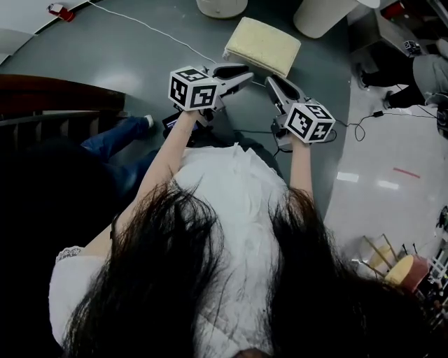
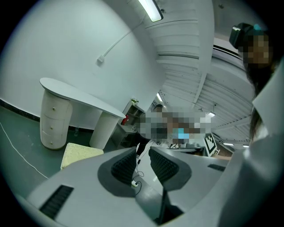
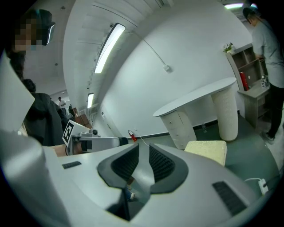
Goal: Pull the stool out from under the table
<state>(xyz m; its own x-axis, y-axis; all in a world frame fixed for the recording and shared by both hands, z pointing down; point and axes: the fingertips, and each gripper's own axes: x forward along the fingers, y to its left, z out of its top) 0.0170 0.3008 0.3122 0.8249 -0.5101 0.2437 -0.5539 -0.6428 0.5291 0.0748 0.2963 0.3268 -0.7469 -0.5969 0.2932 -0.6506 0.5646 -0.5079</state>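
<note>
Cable (image 1: pixel 150 28): it runs over the floor to the stool's left corner, so we keep the legs off it.
Left gripper (image 1: pixel 246 74): jaws closed on nothing, just short of the stool.
Stool (image 1: pixel 262 45): on the floor before the table, seemingly clear of it already, though we cannot be sure.
Right gripper (image 1: pixel 271 82): closed, empty.
Table (image 1: pixel 318 14): if the stool must come further, we open both grippers, pinch the near edge and draw evenly towards us.

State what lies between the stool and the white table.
Only bare floor separates the stool from the table, as the right gripper view shows.
</note>
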